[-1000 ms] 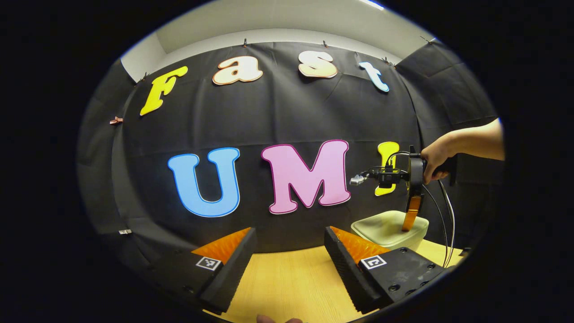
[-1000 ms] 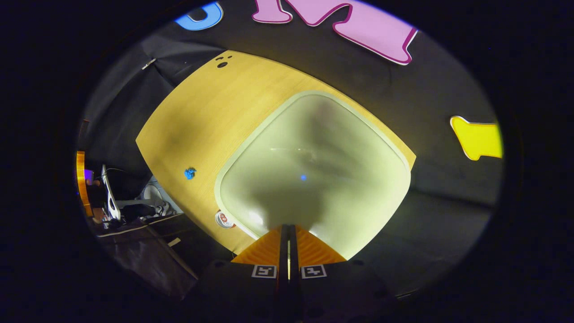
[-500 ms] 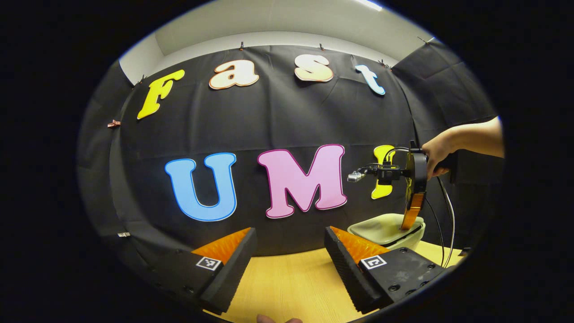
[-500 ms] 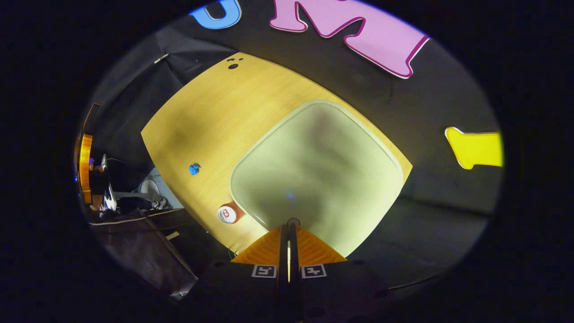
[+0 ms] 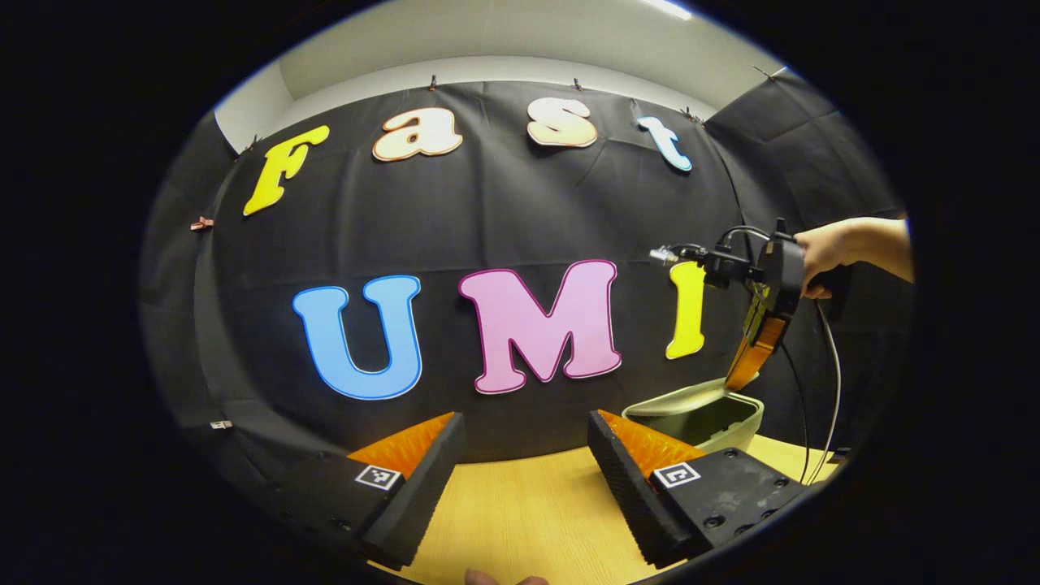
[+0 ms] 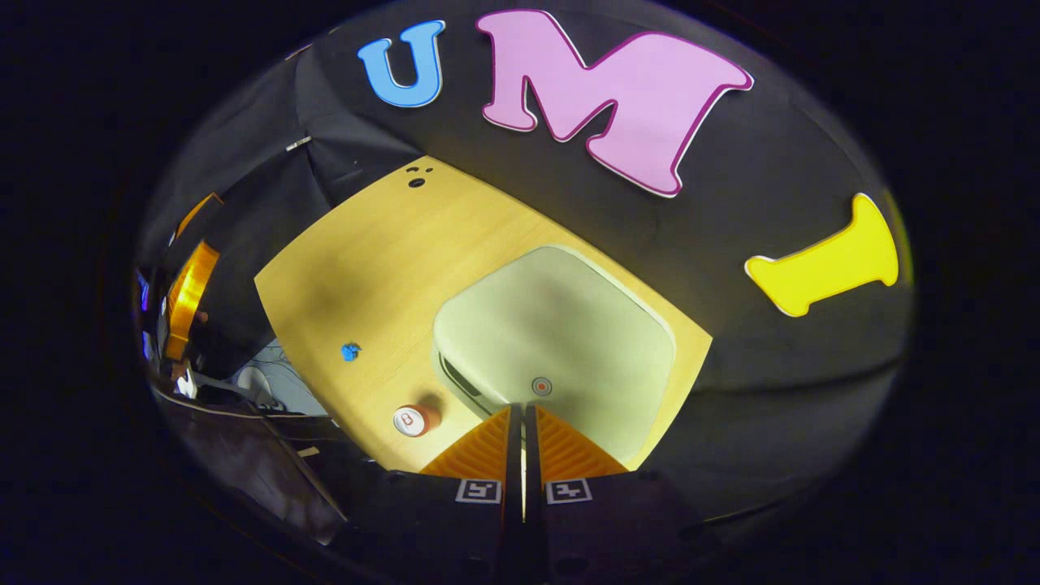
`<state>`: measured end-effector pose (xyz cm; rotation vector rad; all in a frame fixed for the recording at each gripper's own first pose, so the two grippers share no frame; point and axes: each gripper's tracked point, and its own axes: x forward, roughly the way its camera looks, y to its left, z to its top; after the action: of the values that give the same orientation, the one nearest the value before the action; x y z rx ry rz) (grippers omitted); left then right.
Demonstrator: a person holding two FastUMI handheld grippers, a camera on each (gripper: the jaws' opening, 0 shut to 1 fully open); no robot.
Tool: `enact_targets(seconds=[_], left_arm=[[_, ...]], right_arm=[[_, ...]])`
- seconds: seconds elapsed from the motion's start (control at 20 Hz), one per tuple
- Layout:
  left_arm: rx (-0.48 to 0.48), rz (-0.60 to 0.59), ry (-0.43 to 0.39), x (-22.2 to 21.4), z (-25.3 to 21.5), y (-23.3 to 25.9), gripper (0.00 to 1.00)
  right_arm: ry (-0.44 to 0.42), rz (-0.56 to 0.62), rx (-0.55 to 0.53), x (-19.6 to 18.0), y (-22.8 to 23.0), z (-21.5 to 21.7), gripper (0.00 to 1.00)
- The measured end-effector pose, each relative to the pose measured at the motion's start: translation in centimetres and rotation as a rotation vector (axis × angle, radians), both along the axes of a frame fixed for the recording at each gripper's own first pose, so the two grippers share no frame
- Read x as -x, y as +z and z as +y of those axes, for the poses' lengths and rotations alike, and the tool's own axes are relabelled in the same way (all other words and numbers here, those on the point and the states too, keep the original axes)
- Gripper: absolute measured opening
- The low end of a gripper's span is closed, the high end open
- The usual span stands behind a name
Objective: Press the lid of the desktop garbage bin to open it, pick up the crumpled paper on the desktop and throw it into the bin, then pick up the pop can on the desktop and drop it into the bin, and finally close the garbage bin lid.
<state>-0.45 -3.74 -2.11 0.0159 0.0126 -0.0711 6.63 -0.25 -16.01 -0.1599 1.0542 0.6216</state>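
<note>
The right gripper (image 6: 522,414) has its two fingers pressed together with nothing between them, and it hangs above the pale green lid (image 6: 561,341) of the garbage bin (image 5: 711,421), not touching it; in the left gripper view this lid stands tilted up at one side, so the dark inside shows. The left gripper (image 5: 524,431) is spread wide and holds nothing, low over the wooden worktop (image 6: 366,268). The blue crumpled paper (image 6: 350,352) and the upright pop can (image 6: 411,420) stand on the worktop beside the bin, the can very near it.
</note>
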Motion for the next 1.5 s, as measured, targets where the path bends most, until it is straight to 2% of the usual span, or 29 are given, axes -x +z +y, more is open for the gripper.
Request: enact_targets(seconds=[0.1,0.3,0.65,0.8,1.05,1.1,1.15,1.25,1.3,1.5], left_arm=[[-0.005,0.003,0.000,-0.1,0.0,-0.2,0.97],[-0.014,0.005,0.004,-0.2,0.2,-0.4,0.97],[0.044,0.038,0.036,-0.2,2.0,-1.8,0.97],[0.037,0.074,0.026,0.1,2.2,-3.6,0.97],[0.050,0.206,-0.021,1.5,2.3,-9.3,0.97],[0.056,0.235,-0.031,1.8,2.3,-10.7,0.97],[0.059,0.264,-0.042,2.1,2.3,-11.9,0.97],[0.052,0.326,-0.054,2.6,2.3,-14.7,0.97],[0.047,0.353,-0.059,2.9,2.2,-16.1,0.97],[0.025,0.461,-0.097,4.2,1.5,-21.1,0.98]], right_arm=[[-0.038,-0.064,-0.014,-0.1,0.9,-0.4,0.06],[-0.138,-0.188,-0.121,-0.1,3.6,-0.2,0.06],[-0.264,-0.399,-0.257,0.4,6.7,0.2,0.06],[-0.270,-0.458,-0.244,1.6,6.4,0.3,0.20],[-0.267,-0.532,-0.300,3.4,7.0,2.7,0.33],[-0.276,-0.546,-0.309,3.8,7.1,2.9,0.46],[-0.279,-0.557,-0.327,4.0,7.3,3.3,0.51],[-0.280,-0.579,-0.370,4.5,7.9,4.1,0.56],[-0.281,-0.582,-0.390,4.9,8.3,4.4,0.63],[-0.310,-0.586,-0.466,5.7,8.9,5.2,0.80]])
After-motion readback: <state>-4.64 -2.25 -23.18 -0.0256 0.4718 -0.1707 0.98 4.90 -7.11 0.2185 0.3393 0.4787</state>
